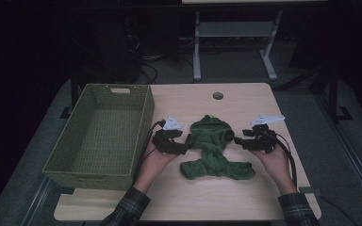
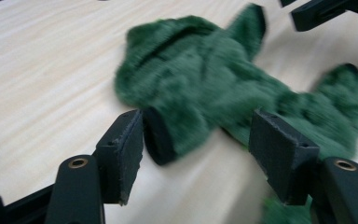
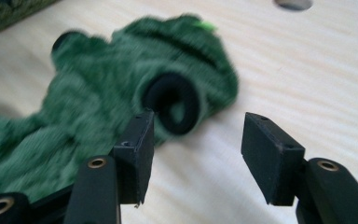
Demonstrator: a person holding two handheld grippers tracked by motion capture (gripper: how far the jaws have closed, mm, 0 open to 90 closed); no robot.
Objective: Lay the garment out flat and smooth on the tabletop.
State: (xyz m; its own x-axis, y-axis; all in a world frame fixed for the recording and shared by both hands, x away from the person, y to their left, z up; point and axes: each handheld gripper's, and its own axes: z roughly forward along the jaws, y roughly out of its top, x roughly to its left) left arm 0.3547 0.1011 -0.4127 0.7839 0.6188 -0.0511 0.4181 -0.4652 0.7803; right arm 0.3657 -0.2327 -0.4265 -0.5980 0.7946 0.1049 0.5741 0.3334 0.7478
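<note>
A fuzzy green garment [image 1: 213, 150] with black-lined sleeve cuffs lies flat in the middle of the wooden table [image 1: 207, 197]. My left gripper [image 1: 187, 141] sits at its left sleeve, jaws apart. In the left gripper view the sleeve cuff [image 2: 161, 135] lies between the jaws of the left gripper [image 2: 198, 144], close to one pad, with neither pad pressing on it. My right gripper [image 1: 238, 140] sits at the opposite sleeve. In the right gripper view the round black cuff [image 3: 175, 102] lies just beyond the spread jaws of the right gripper [image 3: 196, 149]. Each gripper is in a hand.
A large green woven basket [image 1: 143, 127] stands on the table's left side, close to the left hand. A round cable hole [image 1: 218, 95] is near the far edge. The right gripper's jaw tip [image 2: 321, 11] appears beyond the garment in the left gripper view.
</note>
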